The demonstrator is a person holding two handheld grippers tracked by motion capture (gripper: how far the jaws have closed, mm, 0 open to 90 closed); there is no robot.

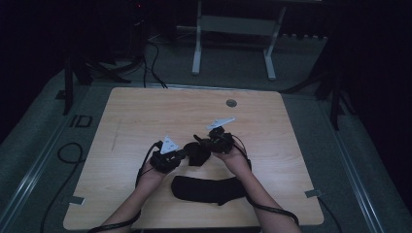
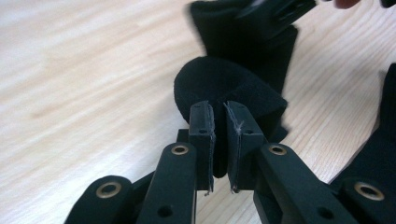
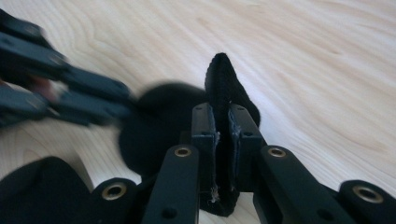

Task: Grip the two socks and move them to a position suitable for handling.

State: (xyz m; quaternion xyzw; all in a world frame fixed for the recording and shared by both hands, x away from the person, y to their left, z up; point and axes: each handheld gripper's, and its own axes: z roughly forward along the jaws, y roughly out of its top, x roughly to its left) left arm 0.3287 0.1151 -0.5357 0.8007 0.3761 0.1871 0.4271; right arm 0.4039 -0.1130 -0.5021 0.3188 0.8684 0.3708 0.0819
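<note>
Centrally, a small black cloth piece (image 1: 198, 153), probably a sock though the dim high view does not settle it, is held just above the wooden table (image 1: 145, 111) between the two grippers. The left gripper (image 1: 183, 153) is seen with its jaws drawn nearly together and clamped on one edge of the cloth; in the left gripper view the pads (image 2: 203, 140) are pressed onto a fold of the black fabric (image 2: 224, 88). No earlier frame is available for comparison. The right gripper (image 1: 200, 141) is likewise closed down tight on the opposite end; in the right gripper view a narrow ridge of the fabric (image 3: 223, 81) is pinched between the pads and stands up past the fingertips.

The long axis of the held piece is oriented roughly from the near left to the far right of the table, along the line joining the two grippers, with the middle sagging slightly. Its bunched form leaves the true length hard to judge.

A second black sock (image 1: 209, 189) is laid flat on the table nearer the person, between the forearms, its long axis running left to right, apart from the held piece.
</note>
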